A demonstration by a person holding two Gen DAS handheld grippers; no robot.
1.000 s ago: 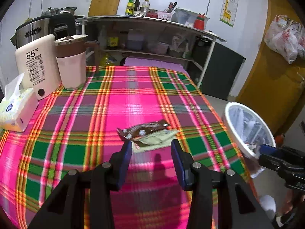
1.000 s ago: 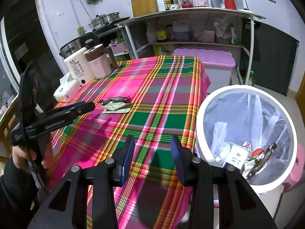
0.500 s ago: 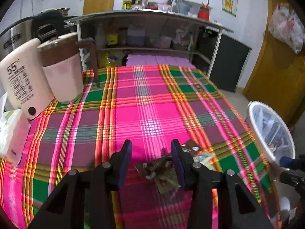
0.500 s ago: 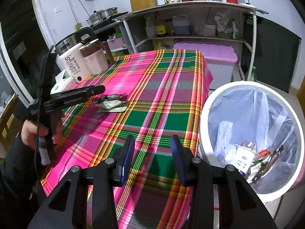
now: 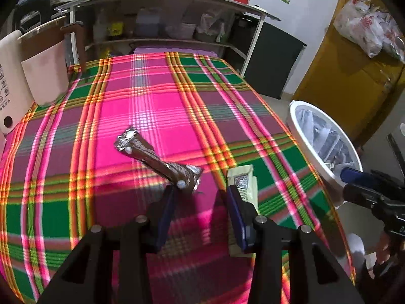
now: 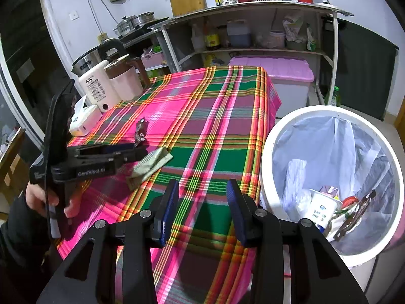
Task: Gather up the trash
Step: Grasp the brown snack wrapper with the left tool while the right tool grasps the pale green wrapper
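A brown foil wrapper (image 5: 152, 155) lies on the plaid tablecloth (image 5: 157, 101), tilted up at its far end; it also shows in the right wrist view (image 6: 140, 131). A pale green packet (image 5: 243, 179) lies beside it, also seen in the right wrist view (image 6: 152, 162). My left gripper (image 5: 200, 192) is open, low over the cloth, its left finger touching the wrapper's near end and its right finger over the packet. My right gripper (image 6: 202, 190) is open and empty above the table's corner, left of the white bin (image 6: 268, 152).
The lined bin (image 5: 301, 131) holds a cup and several wrappers. A pink jug (image 5: 45, 76), a white kettle (image 6: 96, 88) and a tissue box (image 6: 83, 119) stand at the table's far left. Shelves and a purple-lidded box (image 6: 273, 71) stand behind.
My left gripper moved forward and down onto the wrapper and packet; the wrapper now tilts up and away. My right gripper shifted slightly; the bin looks closer.
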